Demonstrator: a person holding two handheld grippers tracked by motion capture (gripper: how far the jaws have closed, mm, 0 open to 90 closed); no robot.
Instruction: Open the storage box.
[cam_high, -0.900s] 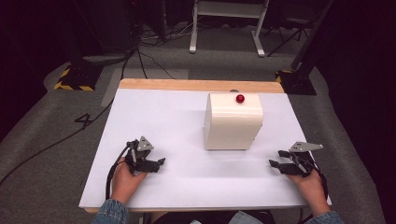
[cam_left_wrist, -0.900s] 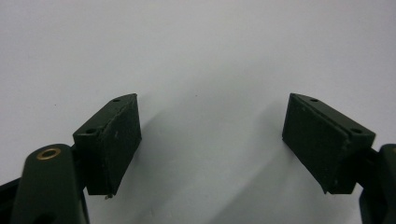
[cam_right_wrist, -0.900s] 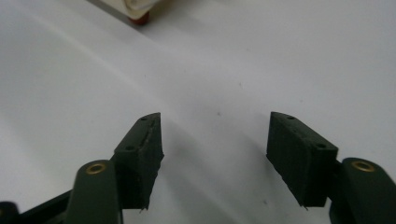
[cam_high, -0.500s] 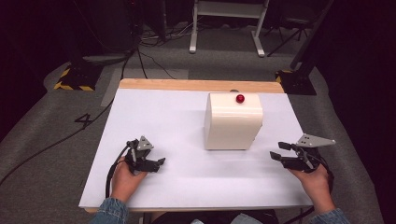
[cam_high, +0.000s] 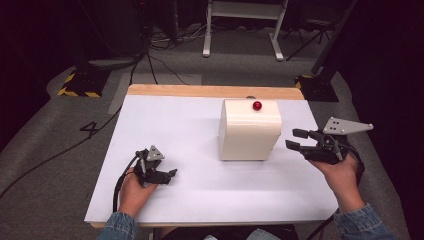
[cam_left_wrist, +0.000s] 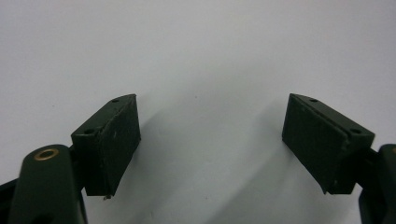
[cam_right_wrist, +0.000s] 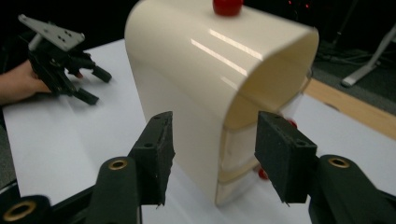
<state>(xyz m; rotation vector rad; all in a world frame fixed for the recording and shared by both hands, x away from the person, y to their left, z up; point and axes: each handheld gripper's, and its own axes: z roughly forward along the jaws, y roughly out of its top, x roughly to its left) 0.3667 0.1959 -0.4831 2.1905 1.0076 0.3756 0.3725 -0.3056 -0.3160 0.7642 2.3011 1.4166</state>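
**One readable mark: a "4" on the floor**

A dark figure "4" (cam_high: 88, 128) stands on the grey floor (cam_high: 45, 165), to the left of the table (cam_high: 170, 120) in the high view, near its far left corner. It is the single character that can be read.

A patch of yellow-and-black hazard stripes (cam_high: 76, 92) lies on the floor farther back on the same side; it is a warning pattern and carries no letters.
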